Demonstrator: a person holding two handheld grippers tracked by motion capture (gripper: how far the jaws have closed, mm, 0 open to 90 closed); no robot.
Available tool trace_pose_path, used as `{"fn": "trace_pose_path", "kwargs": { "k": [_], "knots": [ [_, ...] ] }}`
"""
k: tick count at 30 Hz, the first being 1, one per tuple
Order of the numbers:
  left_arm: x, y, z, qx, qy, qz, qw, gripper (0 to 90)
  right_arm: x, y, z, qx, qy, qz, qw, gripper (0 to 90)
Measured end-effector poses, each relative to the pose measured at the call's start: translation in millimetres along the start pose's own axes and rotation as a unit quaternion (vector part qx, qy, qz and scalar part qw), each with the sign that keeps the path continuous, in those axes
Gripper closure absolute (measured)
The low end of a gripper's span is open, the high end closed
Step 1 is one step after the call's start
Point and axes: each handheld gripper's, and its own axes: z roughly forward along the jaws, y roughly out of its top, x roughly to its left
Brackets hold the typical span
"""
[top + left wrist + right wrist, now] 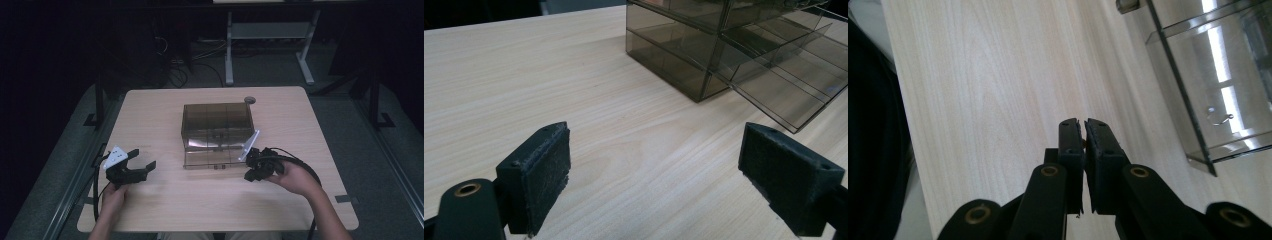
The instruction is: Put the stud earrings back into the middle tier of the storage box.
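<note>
On the wooden table [165, 200], the pulled-out drawer [212, 156] lies just left of the pinched-shut, empty right gripper [251, 170], while the left gripper [142, 162] gapes far off.

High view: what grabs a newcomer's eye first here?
The smoky transparent drawer box in the middle of the pale wooden table, with its lower drawer pulled out toward the person. Next, the two black grippers flanking it: the left gripper sits near the table's left edge with jaws wide open and nothing between them, while the right gripper is shut and empty, close beside the open drawer's front right corner.
</note>
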Motion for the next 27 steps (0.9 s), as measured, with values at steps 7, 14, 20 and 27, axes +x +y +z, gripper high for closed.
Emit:
{"fn": "trace_pose_path", "kwargs": {
  "k": [7,14,20,27],
  "knots": [
    [0.3,0.0,0.0,0.0,0.001,-0.002,1.0,12.8,-7.2,7.1,-6.3,-0.006,-0.001,0.0,1.0,85.5],
    [0.1,-0.1,0.1,0.0,0.001,-0.002,1.0,12.8,-16.6,13.7,-10.4,-0.016,0.003,0.003,0.9999,85.5],
    [1.3,0.1,-0.3,0.0,0.001,-0.001,1.0,12.8,-27.8,22.8,-11.5,-0.009,0.001,0.007,0.9999,85.5],
    [1.5,0.2,-0.6,-0.001,0.001,-0.003,1.0,12.8,-36.5,31.4,-12.7,-0.006,-0.005,0.008,0.9999,85.5]
  ]
}}
